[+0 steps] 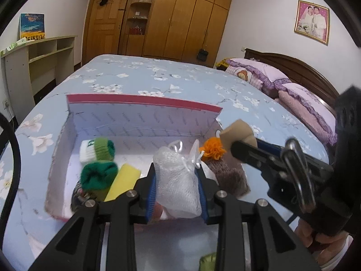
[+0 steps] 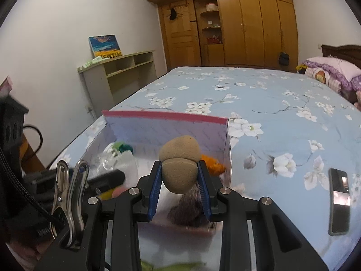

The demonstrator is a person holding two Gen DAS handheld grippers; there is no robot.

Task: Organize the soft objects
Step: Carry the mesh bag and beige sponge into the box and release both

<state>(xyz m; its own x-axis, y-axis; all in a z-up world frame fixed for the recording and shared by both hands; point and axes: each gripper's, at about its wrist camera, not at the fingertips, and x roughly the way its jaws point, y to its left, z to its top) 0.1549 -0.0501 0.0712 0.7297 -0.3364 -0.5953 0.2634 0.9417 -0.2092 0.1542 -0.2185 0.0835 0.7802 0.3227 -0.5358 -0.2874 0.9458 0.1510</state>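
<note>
Filling pink-rimmed box (image 1: pixel 144 103) on floral bed (image 1: pixel 158 76); wardrobe (image 1: pixel 180 18) behind.
Left gripper (image 1: pixel 177 180) jaws clamped on white mesh pouch (image 1: pixel 178 180) over the box; right gripper (image 2: pixel 180 176) jaws pinching tan sponge (image 2: pixel 179 164) above it; phone (image 2: pixel 339 201) beside.

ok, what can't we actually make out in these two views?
- Left wrist: box near wall and front contents, hidden behind the left tongs and white mesh pouch.
- Right wrist: brown fuzzy item under the tan sponge, motion-blurred; cannot identify.
- Right wrist: green thing, cut by the bottom edge.
- Phone screen: glare.
</note>
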